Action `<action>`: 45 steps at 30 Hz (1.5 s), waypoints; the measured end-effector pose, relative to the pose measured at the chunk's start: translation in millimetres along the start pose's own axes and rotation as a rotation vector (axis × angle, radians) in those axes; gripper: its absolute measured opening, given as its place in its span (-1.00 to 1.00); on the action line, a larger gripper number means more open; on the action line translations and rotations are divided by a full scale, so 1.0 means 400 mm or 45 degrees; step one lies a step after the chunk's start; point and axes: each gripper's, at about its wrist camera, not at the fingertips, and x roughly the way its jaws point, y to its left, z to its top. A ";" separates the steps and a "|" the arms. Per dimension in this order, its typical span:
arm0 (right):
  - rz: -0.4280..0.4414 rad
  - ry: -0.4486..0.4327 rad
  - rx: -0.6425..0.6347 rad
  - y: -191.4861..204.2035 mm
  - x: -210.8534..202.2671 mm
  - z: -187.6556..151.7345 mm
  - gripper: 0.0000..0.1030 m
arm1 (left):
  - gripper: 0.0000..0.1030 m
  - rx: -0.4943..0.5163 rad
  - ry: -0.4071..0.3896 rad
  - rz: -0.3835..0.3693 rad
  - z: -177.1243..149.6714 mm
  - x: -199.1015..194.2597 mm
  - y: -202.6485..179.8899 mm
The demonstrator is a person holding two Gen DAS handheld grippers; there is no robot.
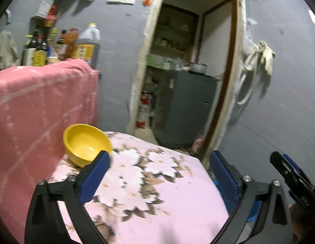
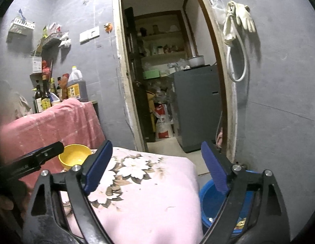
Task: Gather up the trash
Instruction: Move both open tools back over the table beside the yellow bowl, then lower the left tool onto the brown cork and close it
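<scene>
Looks to me like this one is either wrapping up or hasn't really got going, hard to call. The table [image 2: 157,207] with the pink flowery cloth takes up the near middle of both views, and I can't spot a single scrap of rubbish on the part that shows. The only thing sitting on it is a yellow bowl [image 1: 87,143] at the far left corner, right up against a bigger pink cloth [image 1: 35,109] draped over something on the left.

The trash seems to be in the blue bucket [image 2: 213,201] on the floor just off the table's right edge. In the right wrist view there's a bit of colourful wrapper [image 2: 241,223] in the bottom of it, so my guess is some collecting has been done.

Both tools are empty. The left gripper [image 1: 159,166] is spread wide with nothing between its fingers, hovering over the table, and the right gripper [image 2: 157,162] is the same, wide apart and holding nothing.

Stuff I can't tell: most of the bucket is behind the right gripper's finger, so no idea how full it is. The near edge of the table is cut off, the bowl looks empty but it's blurry, and the floor past the doorway [image 2: 163,71] is too cluttered and dim to pick out trash.
</scene>
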 end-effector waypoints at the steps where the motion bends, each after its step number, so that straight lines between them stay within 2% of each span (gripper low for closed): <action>1: 0.011 -0.008 -0.002 0.010 0.001 -0.001 1.00 | 0.92 -0.008 -0.013 0.016 -0.001 -0.007 0.012; 6: 0.054 -0.044 -0.028 0.047 -0.002 -0.007 1.00 | 0.94 -0.019 -0.038 0.096 -0.017 -0.030 0.064; 16: 0.128 -0.057 -0.101 0.107 0.027 -0.029 1.00 | 0.94 -0.004 -0.064 0.190 -0.056 -0.035 0.133; 30: 0.195 0.030 -0.177 0.146 0.131 -0.094 1.00 | 0.94 0.040 -0.052 0.234 -0.102 0.024 0.174; 37: 0.213 0.105 -0.203 0.135 0.198 -0.115 1.00 | 0.94 0.064 0.028 0.220 -0.115 0.086 0.177; 45: 0.248 0.276 -0.232 0.109 0.297 -0.144 1.00 | 0.93 0.084 0.222 0.167 -0.132 0.184 0.175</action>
